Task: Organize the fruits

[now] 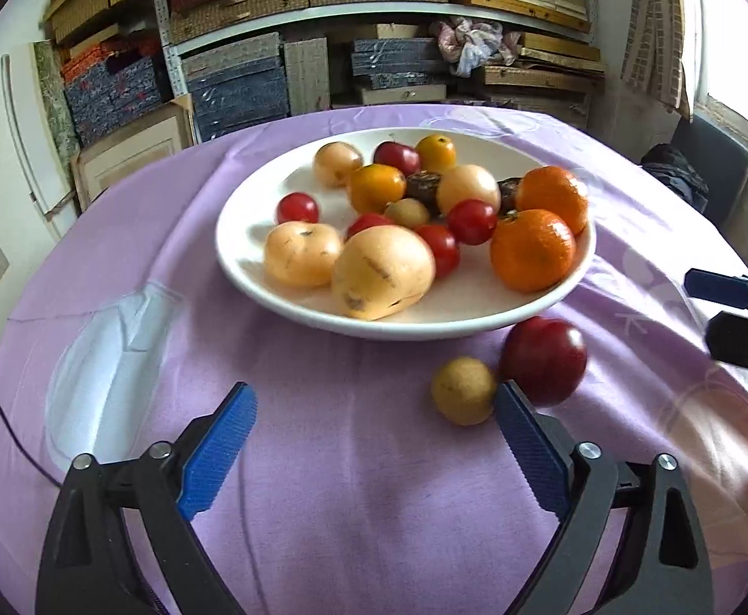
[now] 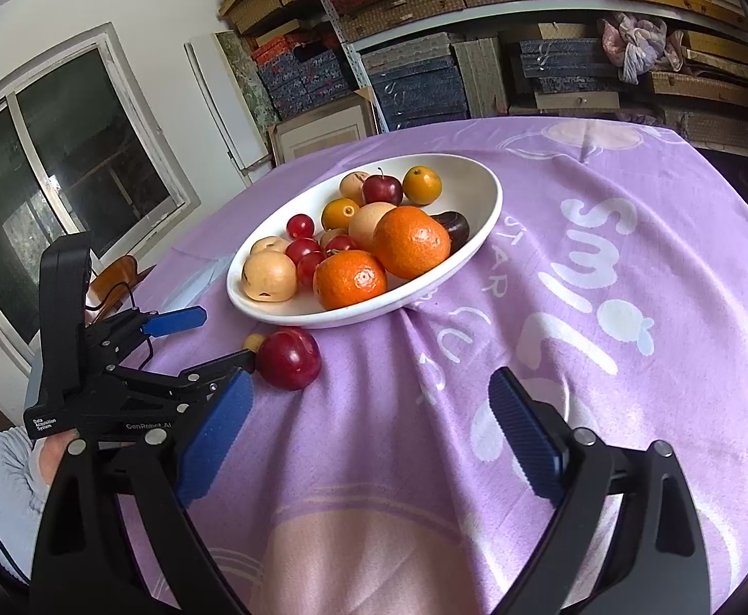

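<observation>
A white bowl [image 1: 291, 302] on the purple cloth holds several fruits: oranges, red plums, pale yellow fruits and small tomatoes; it also shows in the right wrist view [image 2: 481, 236]. A red plum [image 1: 543, 359] and a small yellow-brown fruit [image 1: 463, 390] lie on the cloth just in front of the bowl. My left gripper [image 1: 376, 430] is open and empty, its right finger next to the small fruit. In the right wrist view the plum [image 2: 289, 359] lies by the left gripper [image 2: 220, 341]. My right gripper [image 2: 368, 425] is open and empty above bare cloth.
The round table wears a purple cloth [image 2: 604, 307] with white lettering. Shelves [image 1: 374, 10] stacked with boxes stand behind it. A window [image 2: 40, 169] is at the left and a black cable [image 1: 4, 441] hangs at the table's left edge.
</observation>
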The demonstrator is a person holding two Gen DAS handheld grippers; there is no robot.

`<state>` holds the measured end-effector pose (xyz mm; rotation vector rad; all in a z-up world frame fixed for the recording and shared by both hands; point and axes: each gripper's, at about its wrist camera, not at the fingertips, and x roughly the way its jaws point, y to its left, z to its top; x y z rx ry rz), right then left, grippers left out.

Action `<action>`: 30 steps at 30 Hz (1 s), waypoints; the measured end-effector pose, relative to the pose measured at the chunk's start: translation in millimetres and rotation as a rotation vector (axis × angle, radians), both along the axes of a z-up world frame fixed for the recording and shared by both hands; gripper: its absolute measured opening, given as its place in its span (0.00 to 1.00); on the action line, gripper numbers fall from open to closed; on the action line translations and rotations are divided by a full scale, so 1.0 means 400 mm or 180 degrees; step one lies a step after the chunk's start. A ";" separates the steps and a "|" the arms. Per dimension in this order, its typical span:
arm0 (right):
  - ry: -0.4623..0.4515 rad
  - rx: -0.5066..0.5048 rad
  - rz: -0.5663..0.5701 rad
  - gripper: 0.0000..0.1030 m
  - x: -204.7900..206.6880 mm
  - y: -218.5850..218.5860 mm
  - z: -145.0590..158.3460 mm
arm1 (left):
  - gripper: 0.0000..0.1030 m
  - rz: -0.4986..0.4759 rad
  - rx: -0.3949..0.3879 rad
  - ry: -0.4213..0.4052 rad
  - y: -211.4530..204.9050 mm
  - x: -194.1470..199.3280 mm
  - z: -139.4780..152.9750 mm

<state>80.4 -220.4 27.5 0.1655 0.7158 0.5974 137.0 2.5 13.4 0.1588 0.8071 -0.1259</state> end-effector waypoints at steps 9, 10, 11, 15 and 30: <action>0.0022 0.0022 0.0024 0.89 0.000 0.003 -0.003 | 0.93 0.0036 -0.0121 -0.0040 0.069 -0.043 0.006; 0.0023 0.0016 0.0025 0.89 0.000 0.003 -0.003 | 0.93 0.0005 -0.0069 -0.0039 0.055 -0.039 0.006; 0.0025 0.0017 0.0026 0.89 0.000 0.004 -0.003 | 0.93 -0.0019 0.0059 -0.0046 0.035 -0.031 0.001; 0.0027 0.0034 0.0020 0.89 0.001 0.002 -0.003 | 0.93 0.0027 0.0341 -0.0003 -0.006 0.007 -0.011; 0.0030 0.0036 0.0059 0.89 0.000 0.007 -0.003 | 0.93 -0.0368 -0.0175 -0.0064 -0.002 -0.005 0.012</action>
